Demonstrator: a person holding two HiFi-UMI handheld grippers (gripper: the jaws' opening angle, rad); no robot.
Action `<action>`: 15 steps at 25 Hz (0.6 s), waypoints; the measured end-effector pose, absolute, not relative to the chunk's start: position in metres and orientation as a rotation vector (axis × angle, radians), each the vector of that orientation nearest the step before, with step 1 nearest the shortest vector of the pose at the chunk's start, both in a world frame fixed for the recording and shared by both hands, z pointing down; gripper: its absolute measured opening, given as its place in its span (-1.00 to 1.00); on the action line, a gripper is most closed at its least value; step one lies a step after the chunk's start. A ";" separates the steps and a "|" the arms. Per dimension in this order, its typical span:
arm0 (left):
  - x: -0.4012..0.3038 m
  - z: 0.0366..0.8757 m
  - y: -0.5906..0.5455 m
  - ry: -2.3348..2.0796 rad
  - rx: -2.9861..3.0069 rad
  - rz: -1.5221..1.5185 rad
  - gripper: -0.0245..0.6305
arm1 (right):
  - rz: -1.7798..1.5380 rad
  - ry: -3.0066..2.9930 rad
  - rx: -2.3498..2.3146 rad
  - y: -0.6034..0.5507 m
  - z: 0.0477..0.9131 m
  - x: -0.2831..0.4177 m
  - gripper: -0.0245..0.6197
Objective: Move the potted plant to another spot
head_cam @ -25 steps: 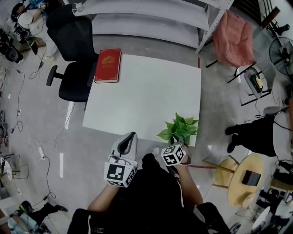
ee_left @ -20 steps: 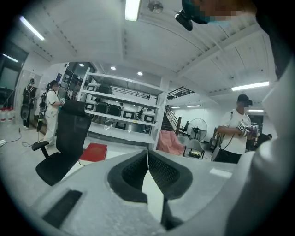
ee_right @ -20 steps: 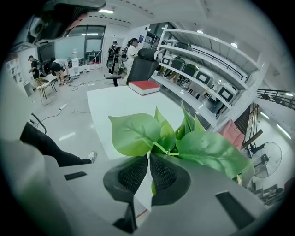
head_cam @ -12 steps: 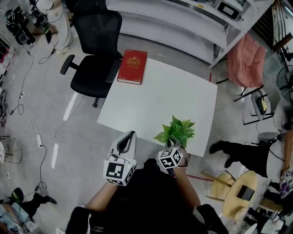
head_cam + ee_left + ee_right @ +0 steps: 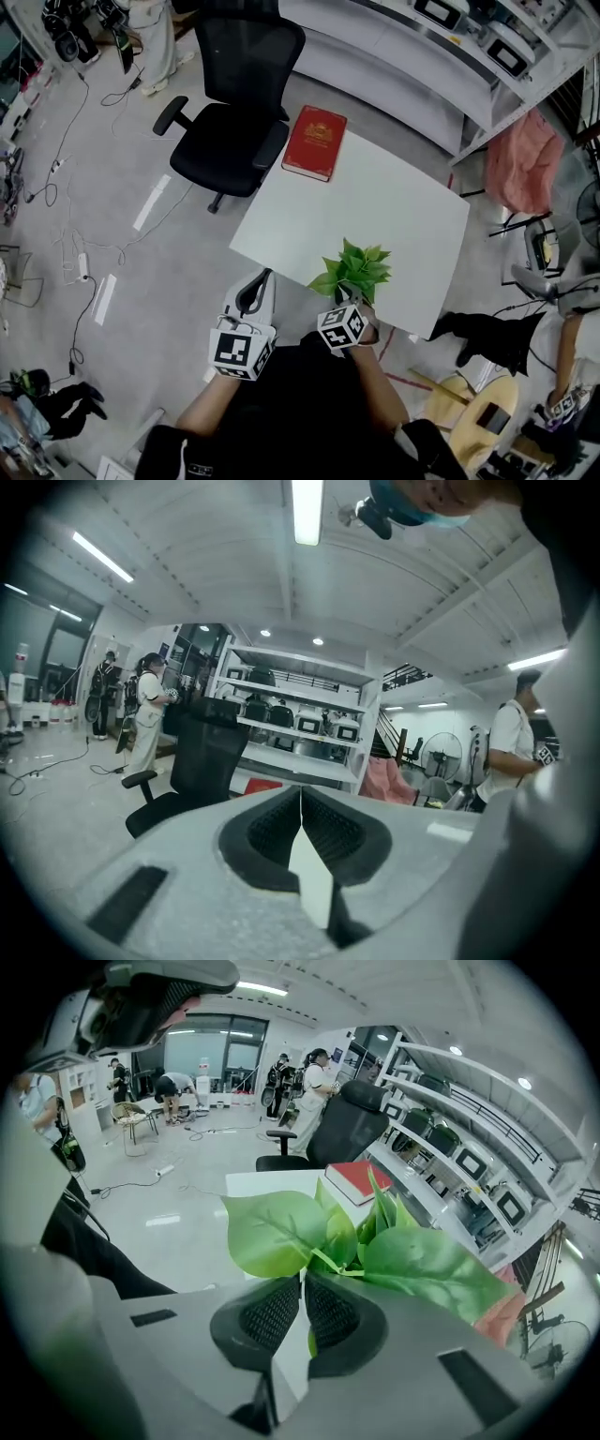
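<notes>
The potted plant [image 5: 354, 269] shows as a bunch of green leaves over the front edge of the white table [image 5: 394, 211]; its pot is hidden under the leaves and my right gripper. My right gripper [image 5: 350, 298] is shut on the plant's stems just below the leaves. In the right gripper view a green stem sits between the closed pads of that gripper [image 5: 303, 1283], with broad leaves [image 5: 375, 1241] right above. My left gripper [image 5: 265, 277] hangs beside the table's front edge, left of the plant, shut with nothing in it [image 5: 300, 794].
A red book [image 5: 315, 142] lies at the table's far left corner. A black office chair [image 5: 234, 112] stands beyond it. White shelves [image 5: 441, 56] run along the back. A pink-draped chair [image 5: 525, 159], a person's legs [image 5: 487, 333] and a round wooden stool [image 5: 478, 412] are at the right.
The plant, held in my right gripper, has shifted left along the table's front edge, away from the right corner. The head view has swung, so the table looks more turned.
</notes>
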State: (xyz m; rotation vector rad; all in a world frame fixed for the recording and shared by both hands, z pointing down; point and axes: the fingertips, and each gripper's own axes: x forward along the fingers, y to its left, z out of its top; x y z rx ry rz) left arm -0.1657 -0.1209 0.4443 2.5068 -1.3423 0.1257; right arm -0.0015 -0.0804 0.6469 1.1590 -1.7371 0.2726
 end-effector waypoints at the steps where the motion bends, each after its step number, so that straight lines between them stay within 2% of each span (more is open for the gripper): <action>1: -0.175 0.444 -0.123 -1.356 2.499 0.121 -0.87 | 0.267 -1.745 1.149 -0.084 0.647 -0.011 -0.88; 15: -0.285 0.455 -0.158 -1.497 2.407 0.111 -0.87 | 0.176 -1.851 1.024 -0.147 0.654 -0.138 -0.88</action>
